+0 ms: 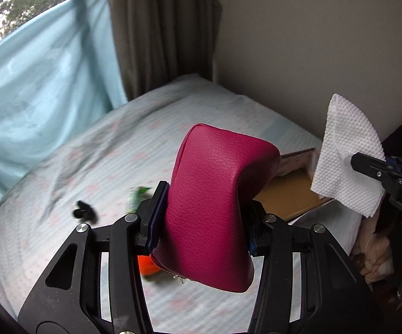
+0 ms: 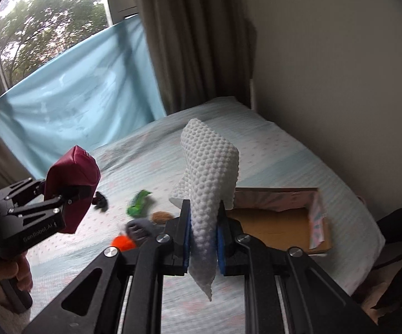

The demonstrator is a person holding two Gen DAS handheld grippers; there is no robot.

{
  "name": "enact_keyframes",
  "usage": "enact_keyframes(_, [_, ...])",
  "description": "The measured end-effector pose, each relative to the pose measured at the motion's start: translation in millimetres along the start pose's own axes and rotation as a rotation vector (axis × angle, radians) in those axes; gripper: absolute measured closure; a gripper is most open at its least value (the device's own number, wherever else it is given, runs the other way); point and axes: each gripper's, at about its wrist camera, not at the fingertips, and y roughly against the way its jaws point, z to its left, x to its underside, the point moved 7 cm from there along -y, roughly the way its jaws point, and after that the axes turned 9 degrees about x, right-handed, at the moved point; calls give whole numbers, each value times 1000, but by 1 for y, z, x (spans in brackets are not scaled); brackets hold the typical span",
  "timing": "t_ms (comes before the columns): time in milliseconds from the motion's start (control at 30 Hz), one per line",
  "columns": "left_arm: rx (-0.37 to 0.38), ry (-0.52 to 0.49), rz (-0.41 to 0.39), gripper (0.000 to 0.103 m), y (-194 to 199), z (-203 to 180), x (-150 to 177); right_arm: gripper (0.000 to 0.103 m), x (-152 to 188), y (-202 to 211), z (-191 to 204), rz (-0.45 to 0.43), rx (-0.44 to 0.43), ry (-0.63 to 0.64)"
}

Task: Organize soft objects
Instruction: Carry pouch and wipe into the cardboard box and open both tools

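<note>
A bedroom: a bed with a pale blue, pink-dotted sheet (image 2: 270,150) fills the floor space against a beige wall, with a brown curtain (image 2: 190,36) and a light blue cloth (image 2: 70,89) hung across a window showing trees.

The left gripper (image 1: 201,220) is held above the bed, its jaws clamped on a soft magenta faux-leather pouch (image 1: 215,203), which bulges up and out past the blue pads. In the right wrist view the same pouch (image 2: 73,186) shows at the left side, lifted clear of the sheet.

The right gripper (image 2: 204,231) is also held above the bed, its jaws closed on a folded white embossed paper towel (image 2: 209,178), which stands up between the fingers and hangs below them in a point. From the left wrist view the towel (image 1: 345,156) is seen near the bed's right edge, pinched at its side.

An open brown cardboard box with a patterned inner wall (image 2: 281,220) lies at the bed's near right edge, just behind the towel.

Loose on the sheet near the bed's middle lie a small black item (image 2: 101,200), a blurred green wrapper-like item (image 2: 139,203), a small brown fuzzy item (image 2: 162,217), a grey knitted piece (image 2: 139,229) and a bright orange fuzzy item (image 2: 123,243), the grey and orange ones touching.
</note>
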Motion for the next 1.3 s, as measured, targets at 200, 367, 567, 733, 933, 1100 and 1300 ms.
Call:
enact_keyframes(200, [12, 26, 64, 61, -68, -70, -17, 89, -11, -34, -68, 66, 9, -16])
enact_keyframes(367, [20, 66, 137, 61, -130, -107, -13, 89, -9, -78, -107, 142, 4, 17])
enact_keyframes(567, [17, 117, 261, 61, -199, -122, 5, 89, 5, -138, -138, 278, -11, 33])
enact_keyframes(733, [10, 109, 350, 61, -244, -122, 19, 89, 19, -187, -142, 401, -38, 12])
enact_keyframes(933, [-5, 92, 483, 61, -296, -108, 40, 89, 38, -240, -140, 540, -44, -24])
enact_keyframes(1100, [3, 118, 572, 61, -320, -98, 60, 89, 50, -268, -138, 621, -48, -53])
enact_keyframes(1300, [-7, 44, 549, 38, -319, -99, 58, 88, 55, -281, -132, 654, -85, -77])
